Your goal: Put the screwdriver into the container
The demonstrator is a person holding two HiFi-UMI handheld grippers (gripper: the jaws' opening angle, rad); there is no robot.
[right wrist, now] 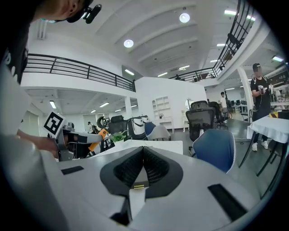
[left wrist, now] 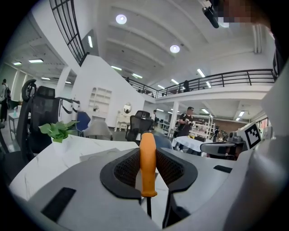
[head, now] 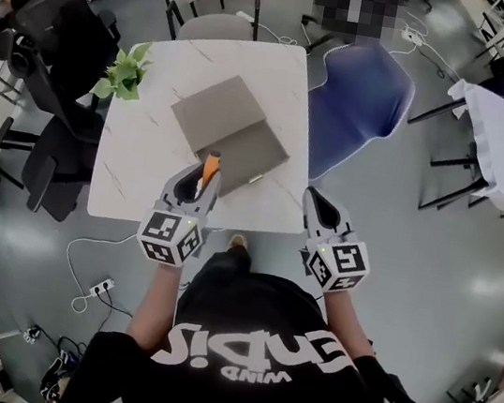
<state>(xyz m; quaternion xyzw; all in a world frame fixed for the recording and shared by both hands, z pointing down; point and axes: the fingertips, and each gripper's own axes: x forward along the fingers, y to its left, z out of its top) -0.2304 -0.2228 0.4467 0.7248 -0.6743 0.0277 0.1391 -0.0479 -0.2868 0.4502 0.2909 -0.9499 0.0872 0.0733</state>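
Observation:
My left gripper (head: pixel 200 181) is shut on a screwdriver (head: pixel 209 169) with an orange handle, held above the near edge of the white table (head: pixel 135 163). In the left gripper view the screwdriver (left wrist: pixel 147 162) stands upright between the jaws, handle up and dark shaft pointing down. The container, a grey-brown open box (head: pixel 230 131), lies on the table just beyond the left gripper. My right gripper (head: pixel 313 202) hovers at the table's near right corner, shut with nothing in it; its jaws (right wrist: pixel 142 155) meet in the right gripper view.
A small green plant (head: pixel 125 73) stands at the table's left edge. A blue chair (head: pixel 355 103) is right of the table, black office chairs (head: pixel 71 53) to its left, grey chairs behind. A power strip (head: pixel 100 290) and cables lie on the floor at the near left.

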